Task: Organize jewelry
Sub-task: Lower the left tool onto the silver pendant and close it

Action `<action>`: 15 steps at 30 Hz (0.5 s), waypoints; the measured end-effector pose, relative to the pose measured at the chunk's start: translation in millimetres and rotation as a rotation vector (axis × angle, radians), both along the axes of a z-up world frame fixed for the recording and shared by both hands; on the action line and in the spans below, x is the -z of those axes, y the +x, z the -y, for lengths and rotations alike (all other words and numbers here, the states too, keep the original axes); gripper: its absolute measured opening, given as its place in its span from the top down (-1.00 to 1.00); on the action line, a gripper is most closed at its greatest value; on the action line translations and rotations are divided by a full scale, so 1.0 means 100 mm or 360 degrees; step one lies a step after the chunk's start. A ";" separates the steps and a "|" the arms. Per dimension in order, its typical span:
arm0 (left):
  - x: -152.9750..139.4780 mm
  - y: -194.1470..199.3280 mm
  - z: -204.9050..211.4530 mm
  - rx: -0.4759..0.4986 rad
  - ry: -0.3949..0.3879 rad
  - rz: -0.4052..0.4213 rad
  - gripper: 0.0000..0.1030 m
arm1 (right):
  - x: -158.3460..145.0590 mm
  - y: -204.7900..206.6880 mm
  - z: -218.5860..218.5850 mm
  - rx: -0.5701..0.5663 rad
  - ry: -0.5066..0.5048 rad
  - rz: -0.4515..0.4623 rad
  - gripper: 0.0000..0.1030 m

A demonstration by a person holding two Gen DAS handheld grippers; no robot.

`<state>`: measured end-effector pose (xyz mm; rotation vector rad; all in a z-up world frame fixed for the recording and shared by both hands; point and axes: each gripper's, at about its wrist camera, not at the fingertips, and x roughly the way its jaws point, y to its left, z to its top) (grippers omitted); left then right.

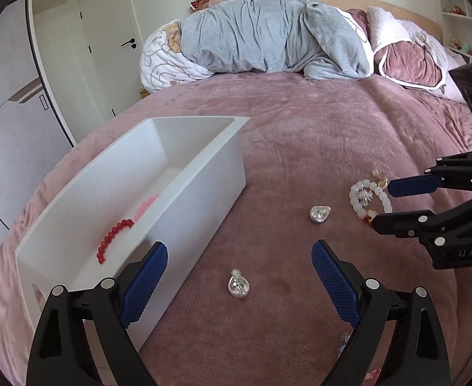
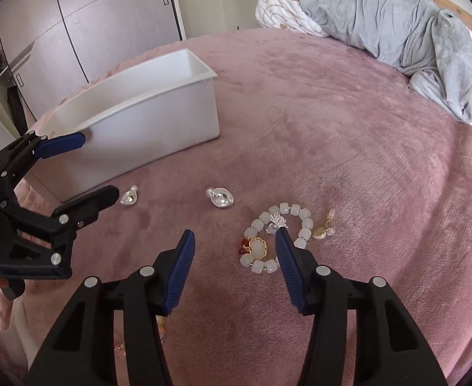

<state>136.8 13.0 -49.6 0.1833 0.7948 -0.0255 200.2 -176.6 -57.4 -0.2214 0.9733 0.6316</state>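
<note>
A bed covered by a plush mauve blanket (image 1: 316, 122) fills the scene, with a crumpled grey blanket (image 1: 261, 35) and quilted pillows heaped at the far end; pale wardrobe doors (image 2: 84, 25) stand at the left. A smooth white rectangular box (image 1: 200, 173) rests on the left of the bed, and a red bead bracelet (image 1: 112, 236) and pink beads are seen inside it. Right of the box lie two shiny silver pendants (image 1: 238, 284) (image 1: 320, 214). Further right lies a ring of milky, blocky beads, the white bracelet (image 2: 276, 236). The left gripper (image 1: 239, 284) is held wide open above the near pendant. The right gripper (image 2: 232, 265) is also spread open, one finger over the white bracelet.
</note>
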 end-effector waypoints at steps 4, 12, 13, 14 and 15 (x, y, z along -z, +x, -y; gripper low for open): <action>0.19 -0.04 -0.05 0.0013 -0.0073 -0.0006 -0.79 | 0.15 0.09 0.00 0.0016 0.0005 -0.0085 0.04; 0.51 0.04 -0.28 -0.0133 -0.0110 -0.0066 -0.66 | 0.31 0.11 -0.10 -0.0013 -0.0107 -0.0100 0.14; 0.55 0.07 -0.29 -0.0134 -0.0115 -0.0092 -0.63 | 0.32 0.10 -0.11 -0.0020 -0.0121 -0.0094 0.14; 0.59 0.09 -0.31 -0.0134 -0.0136 -0.0125 -0.53 | 0.33 0.10 -0.12 -0.0029 -0.0137 -0.0085 0.15; 0.63 0.12 -0.33 -0.0143 -0.0157 -0.0150 -0.44 | 0.34 0.09 -0.12 -0.0036 -0.0150 -0.0078 0.18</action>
